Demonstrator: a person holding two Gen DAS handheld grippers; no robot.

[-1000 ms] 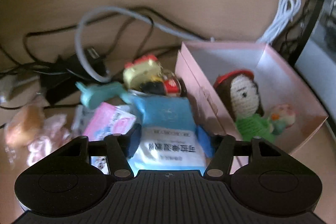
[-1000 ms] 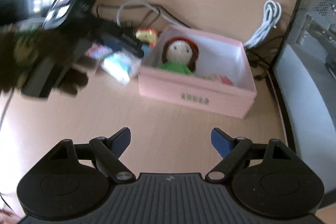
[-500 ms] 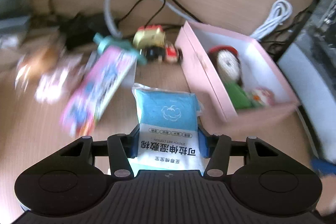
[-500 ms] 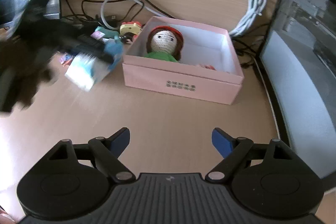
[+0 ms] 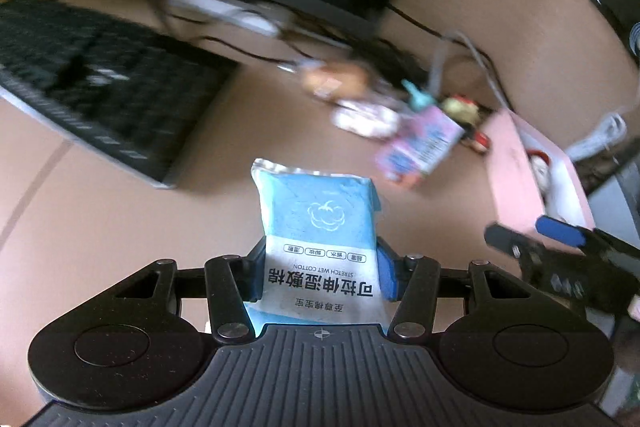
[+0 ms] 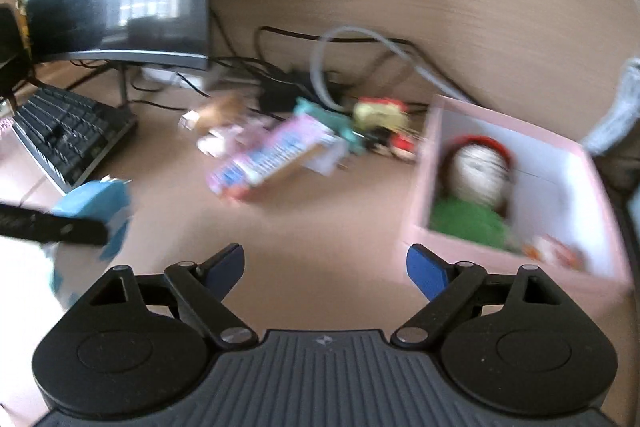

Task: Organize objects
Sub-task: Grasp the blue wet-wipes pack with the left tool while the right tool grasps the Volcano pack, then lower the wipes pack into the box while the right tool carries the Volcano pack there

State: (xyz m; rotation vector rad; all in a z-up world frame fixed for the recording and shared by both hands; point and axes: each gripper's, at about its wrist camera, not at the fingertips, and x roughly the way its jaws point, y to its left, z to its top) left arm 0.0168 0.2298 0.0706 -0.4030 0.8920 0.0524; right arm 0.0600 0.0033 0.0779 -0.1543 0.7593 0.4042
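We are pinching the blue-and-white soft wet-cotton packet (image 5: 320, 247) in the left gripper (image 5: 322, 267) jaws above the counter (image 5: 120, 227), well apart from the pink cardboard box (image 6: 520, 187), while the right gripper (image 6: 324, 267) is hanging spread and empty, and the limp pack could slip out mid-carry.

Wooden desk (image 6: 320, 227) carries keyboard (image 6: 68, 135); pink box (image 6: 516, 195); cables (image 6: 360, 51).

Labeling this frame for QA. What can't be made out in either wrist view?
- Small toys behind the pink carton: motion blur in both views, types unclear.
- Doll in the pink box: left view, mostly behind the box wall.
- Wipes pack: lower end behind the left gripper.
- Small item beside the doll: right view, blurred.
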